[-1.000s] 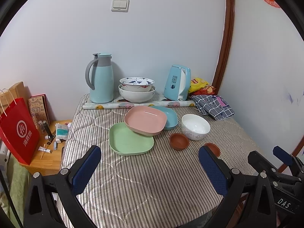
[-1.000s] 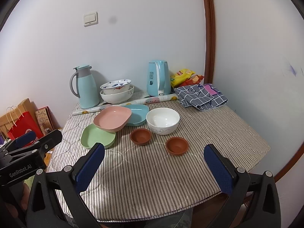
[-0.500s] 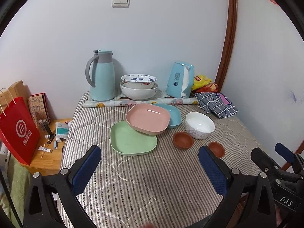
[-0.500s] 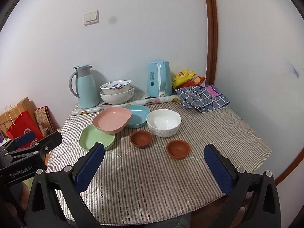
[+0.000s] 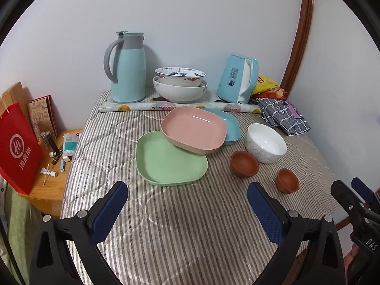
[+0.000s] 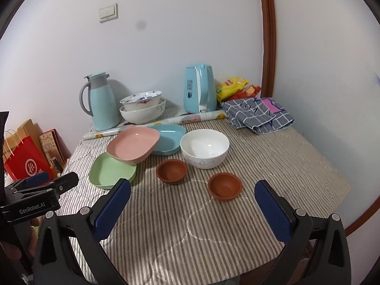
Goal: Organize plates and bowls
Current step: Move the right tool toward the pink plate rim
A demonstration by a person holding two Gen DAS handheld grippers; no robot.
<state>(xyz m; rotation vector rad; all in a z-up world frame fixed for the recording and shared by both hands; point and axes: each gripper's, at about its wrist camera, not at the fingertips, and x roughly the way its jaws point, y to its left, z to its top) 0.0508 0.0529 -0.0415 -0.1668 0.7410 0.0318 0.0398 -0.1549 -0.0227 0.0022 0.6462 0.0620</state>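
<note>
Handling, pink plate: appears to be light, rigid plastic; it rests tilted, one side on the green plate and the other on the blue plate. The raised near rim looks like the easiest place to grip.
Handling, green plate: flat on the striped tablecloth, low rim; judged light, but hard to get a finger under.
Handling, white bowl: looks like glazed ceramic, so probably heavier, slippery and breakable; grip across the rim wall.
Handling, brown bowls: near brown bowl and far brown bowl are small, likely clay, fragile; pinch one wall.
Location: all plates and bowls sit mid-table, ahead of both grippers; the far brown bowl is just beside the white bowl, the near one apart from both.
Contents: every plate and bowl shows empty.
Contents, rear stack: patterned bowl nested in large white bowl, between thermos jug and kettle.
Left gripper: jaws spread wide, nothing held, low over the near tablecloth.
Right gripper: jaws spread wide, nothing held, facing the near brown bowl.
</note>
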